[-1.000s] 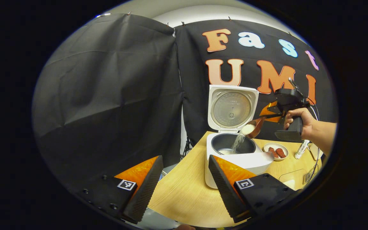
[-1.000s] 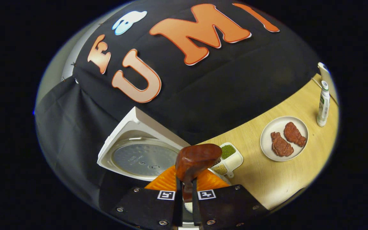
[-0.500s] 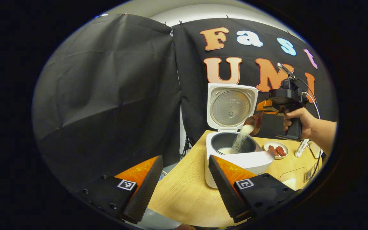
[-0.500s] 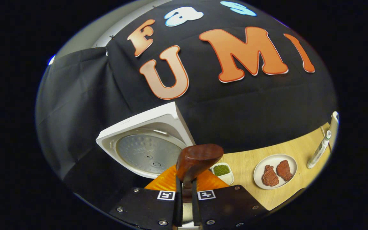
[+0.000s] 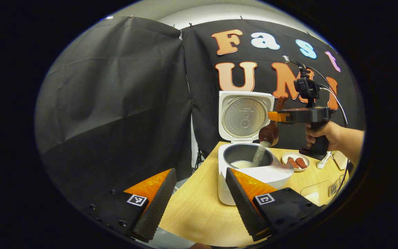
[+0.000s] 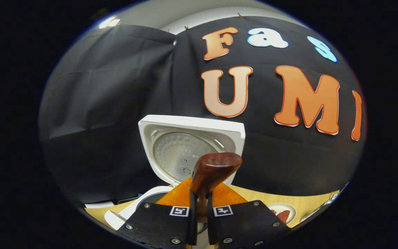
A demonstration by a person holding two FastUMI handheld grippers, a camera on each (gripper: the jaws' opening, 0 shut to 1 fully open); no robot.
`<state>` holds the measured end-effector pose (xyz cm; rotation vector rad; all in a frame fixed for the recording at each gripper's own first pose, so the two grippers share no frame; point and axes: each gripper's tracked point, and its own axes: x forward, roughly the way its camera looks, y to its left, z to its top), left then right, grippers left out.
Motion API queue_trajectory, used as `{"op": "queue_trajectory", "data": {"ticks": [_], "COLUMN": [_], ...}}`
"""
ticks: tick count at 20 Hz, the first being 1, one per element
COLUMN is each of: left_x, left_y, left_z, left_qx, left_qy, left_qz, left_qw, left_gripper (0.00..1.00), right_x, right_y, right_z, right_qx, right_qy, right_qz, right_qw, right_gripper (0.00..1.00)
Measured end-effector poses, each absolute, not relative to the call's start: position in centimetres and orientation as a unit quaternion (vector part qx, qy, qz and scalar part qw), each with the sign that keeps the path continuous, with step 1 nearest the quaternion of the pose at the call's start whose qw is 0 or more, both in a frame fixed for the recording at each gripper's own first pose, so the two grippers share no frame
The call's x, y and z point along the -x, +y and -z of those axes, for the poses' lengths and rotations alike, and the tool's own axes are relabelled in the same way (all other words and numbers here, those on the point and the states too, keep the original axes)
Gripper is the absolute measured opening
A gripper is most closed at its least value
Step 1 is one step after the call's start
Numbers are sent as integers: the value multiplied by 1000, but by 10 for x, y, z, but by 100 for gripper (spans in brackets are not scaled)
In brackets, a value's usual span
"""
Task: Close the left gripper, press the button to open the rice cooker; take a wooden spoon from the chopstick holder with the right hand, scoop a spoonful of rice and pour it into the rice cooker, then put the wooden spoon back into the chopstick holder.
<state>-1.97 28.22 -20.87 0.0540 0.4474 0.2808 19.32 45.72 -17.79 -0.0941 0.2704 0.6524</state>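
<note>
Pouring well along now: wooden spoon [image 5: 270, 133] tipped steeper than a second ago, bowl nearly straight down, rice [image 5: 258, 155] streaming into the rice cooker [image 5: 250, 171] at the table's [image 5: 199, 211] left edge. Right gripper [image 6: 199, 193] clenched on the spoon handle, levelled out since. Left gripper [image 5: 199, 193] released, holding nothing. Spoon probably near empty, though hard to tell. Return to the chopstick holder next.

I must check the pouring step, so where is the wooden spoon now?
In the left gripper view, the wooden spoon hangs bowl-down over the rice cooker's inner pot, in front of the open lid, held by the right claw, with rice falling from it.
</note>
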Motion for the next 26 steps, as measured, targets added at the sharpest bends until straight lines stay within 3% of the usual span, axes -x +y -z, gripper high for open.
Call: {"op": "queue_trajectory", "data": {"ticks": [6, 12, 18, 20, 26], "left_x": [22, 26, 26, 24, 21], "left_y": [275, 262, 224, 206, 152], "left_z": [208, 205, 202, 201, 201], "left_qx": [-25, -20, -17, -13, -18], "left_qy": [220, 214, 211, 211, 216], "left_qz": [-138, -148, -141, -133, -98], "left_qw": [965, 965, 967, 968, 971], "left_gripper": [94, 98, 94, 97, 94], "right_x": [-168, -161, -152, -145, -130], "right_y": [471, 456, 394, 367, 268], "right_z": [162, 151, 144, 143, 161], "right_qx": [108, 82, 24, 16, 10], "right_qy": [67, 77, 113, 120, 150], "right_qz": [-366, -368, -356, -348, -299], "right_qw": [922, 923, 927, 930, 942], "right_gripper": [11, 12, 11, 12, 11]}}
